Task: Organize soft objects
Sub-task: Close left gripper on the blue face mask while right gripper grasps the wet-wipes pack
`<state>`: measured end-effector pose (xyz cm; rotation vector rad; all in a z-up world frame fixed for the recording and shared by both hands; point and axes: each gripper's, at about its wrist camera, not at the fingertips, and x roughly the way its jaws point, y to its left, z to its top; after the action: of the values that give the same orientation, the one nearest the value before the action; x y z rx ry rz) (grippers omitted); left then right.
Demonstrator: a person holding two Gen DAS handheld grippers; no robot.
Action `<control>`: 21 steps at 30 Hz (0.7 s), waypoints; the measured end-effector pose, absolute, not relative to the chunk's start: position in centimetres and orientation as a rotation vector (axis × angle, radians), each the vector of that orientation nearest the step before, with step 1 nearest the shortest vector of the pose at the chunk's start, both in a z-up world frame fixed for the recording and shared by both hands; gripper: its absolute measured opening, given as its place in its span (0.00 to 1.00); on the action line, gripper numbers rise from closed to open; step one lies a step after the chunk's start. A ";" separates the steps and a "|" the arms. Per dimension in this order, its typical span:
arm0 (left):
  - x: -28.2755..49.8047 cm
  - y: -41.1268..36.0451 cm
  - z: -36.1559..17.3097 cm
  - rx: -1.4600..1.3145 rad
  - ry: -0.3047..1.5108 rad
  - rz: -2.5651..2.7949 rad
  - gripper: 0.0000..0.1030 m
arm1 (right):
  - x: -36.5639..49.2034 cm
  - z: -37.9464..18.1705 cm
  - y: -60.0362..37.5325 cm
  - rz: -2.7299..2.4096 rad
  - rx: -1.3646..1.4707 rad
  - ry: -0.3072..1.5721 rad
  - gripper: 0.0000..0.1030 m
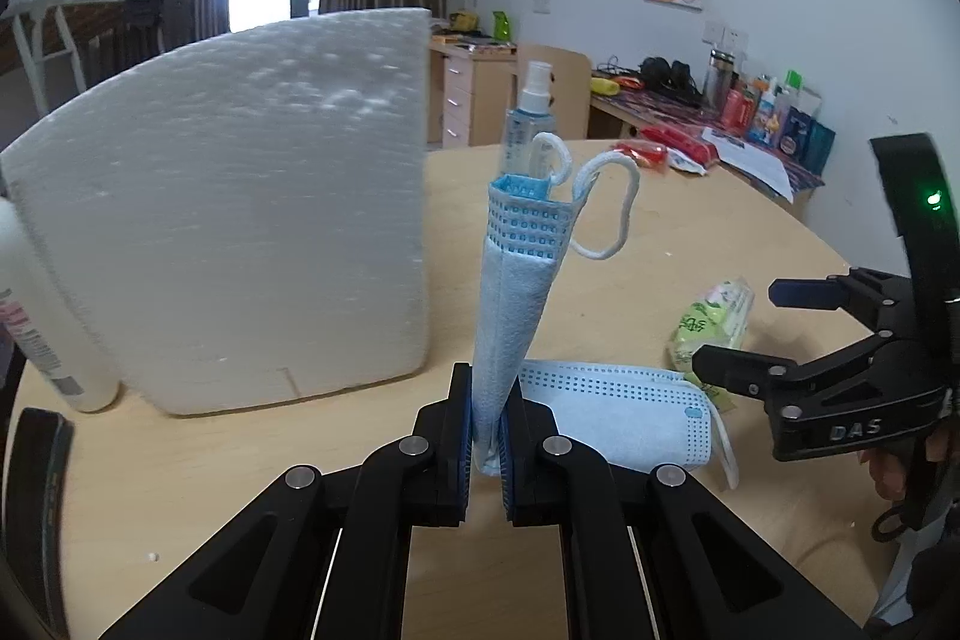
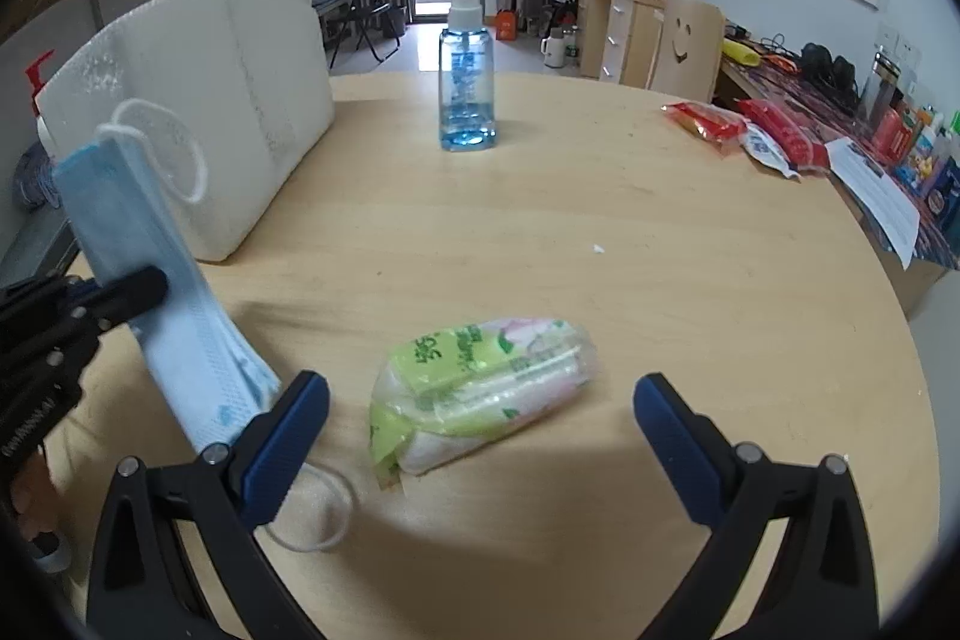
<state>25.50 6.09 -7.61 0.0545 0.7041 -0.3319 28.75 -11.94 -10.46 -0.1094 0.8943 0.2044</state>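
In the left wrist view my left gripper (image 1: 486, 436) is shut on a folded blue face mask (image 1: 516, 292), which stands upright between the pads with its white ear loops at the top. A second blue mask (image 1: 624, 418) lies flat on the table just behind it. A green and pink tissue pack (image 2: 480, 388) lies on the table between the spread fingers of my right gripper (image 2: 477, 400), which is open and not touching it. The right wrist view shows the left gripper (image 2: 150, 289) at the left edge, pinching the held mask (image 2: 120, 208). From the left wrist view, the right gripper (image 1: 737, 325) is open beside the tissue pack (image 1: 717, 322).
A large white foam block (image 2: 210, 100) stands on the left of the round wooden table (image 2: 660, 280). A clear spray bottle (image 2: 467, 70) with blue liquid stands at the far middle. Red snack packets (image 2: 750, 130) lie at the far right. A white lotion bottle (image 1: 36, 328) stands left of the foam.
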 end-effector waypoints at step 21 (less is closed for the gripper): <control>25.9 6.1 -7.9 0.052 0.710 -0.319 0.08 | 30.1 -12.0 -11.3 0.209 -0.108 0.953 0.74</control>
<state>25.93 6.10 -7.89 0.0517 0.7103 -0.3188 30.09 -11.32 -11.97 -0.1075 0.9531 0.2086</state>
